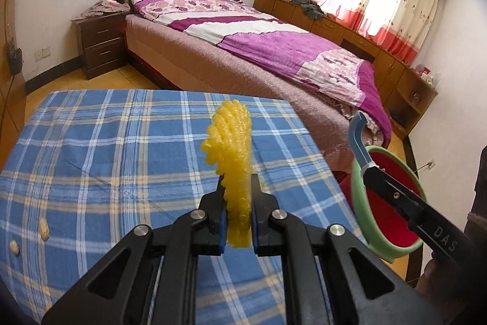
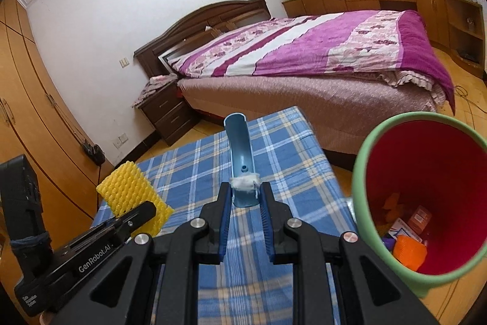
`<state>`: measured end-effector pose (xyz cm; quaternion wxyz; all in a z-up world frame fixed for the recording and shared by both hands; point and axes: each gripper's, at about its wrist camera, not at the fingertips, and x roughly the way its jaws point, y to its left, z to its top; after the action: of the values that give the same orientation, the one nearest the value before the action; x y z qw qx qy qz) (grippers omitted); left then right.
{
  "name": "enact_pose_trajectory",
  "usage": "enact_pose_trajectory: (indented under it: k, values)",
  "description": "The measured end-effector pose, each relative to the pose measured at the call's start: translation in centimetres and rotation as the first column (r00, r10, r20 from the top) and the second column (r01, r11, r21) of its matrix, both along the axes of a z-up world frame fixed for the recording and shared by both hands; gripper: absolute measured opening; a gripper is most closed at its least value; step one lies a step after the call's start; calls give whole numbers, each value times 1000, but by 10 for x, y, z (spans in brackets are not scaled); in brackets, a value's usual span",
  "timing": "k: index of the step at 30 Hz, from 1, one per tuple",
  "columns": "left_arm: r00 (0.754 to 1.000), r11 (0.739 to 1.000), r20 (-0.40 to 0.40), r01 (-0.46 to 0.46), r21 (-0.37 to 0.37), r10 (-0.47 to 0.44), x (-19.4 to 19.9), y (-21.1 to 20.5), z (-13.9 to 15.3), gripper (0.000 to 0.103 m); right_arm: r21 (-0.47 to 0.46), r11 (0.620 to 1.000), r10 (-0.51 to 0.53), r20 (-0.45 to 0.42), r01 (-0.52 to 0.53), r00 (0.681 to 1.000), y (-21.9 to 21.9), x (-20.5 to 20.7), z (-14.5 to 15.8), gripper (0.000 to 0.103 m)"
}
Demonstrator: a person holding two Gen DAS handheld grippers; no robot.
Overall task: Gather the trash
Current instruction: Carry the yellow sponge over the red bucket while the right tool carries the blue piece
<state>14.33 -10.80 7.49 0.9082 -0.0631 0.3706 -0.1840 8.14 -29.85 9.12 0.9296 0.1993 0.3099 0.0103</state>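
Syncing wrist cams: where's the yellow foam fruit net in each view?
Left wrist: yellow foam net at centre, upright, clamped in the left gripper.
Right wrist: lower left, over the table's left edge.
Shared landmark: the red bin with green rim, at right in both.

- our left gripper (image 1: 239, 188) is matte black plastic, with two blue ribbed pads (image 1: 223, 221) on the inside of its fingers.
- round silver screw heads (image 1: 197, 214) sit at the joints of its angled linkage arms.
- our right gripper (image 2: 245, 200) is built the same: black arms, blue ribbed pads (image 2: 225, 203), silver screws (image 2: 294, 222).
- seen from the side, the left one carries white "genrobot.ai" lettering (image 2: 94, 259) and a small dark screw.
- the right one's side shows white letters "das" (image 1: 445, 239).
- a black boxy unit (image 2: 21, 197) rises behind the left gripper, a dark band wrapped round its base.
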Motion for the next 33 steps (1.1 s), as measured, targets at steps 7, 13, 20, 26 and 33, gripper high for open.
enact_pose_trajectory:
  k: [7,13,20,26,33]
  values:
    - [999,999,28,33,-17,-32,-26,-7,14,11,6,999,-37,34,37,999,-12,-40,15,21]
    - [997,997,36,70,-25,-69,-41,-21,21,11,11,997,-81,56,80,995,-29,-68,21,21]
    - [992,992,37,124,-20,-123,-53,-47,24,11,39,991,-126,63,124,990,-53,-89,17,21]
    - [986,986,26,167,-8,-166,-59,-72,21,11,65,982,-180,65,176,982,-76,-103,11,21]
    - [975,975,17,220,16,-220,-63,-102,16,11,87,967,-244,53,239,968,-103,-116,1,21]
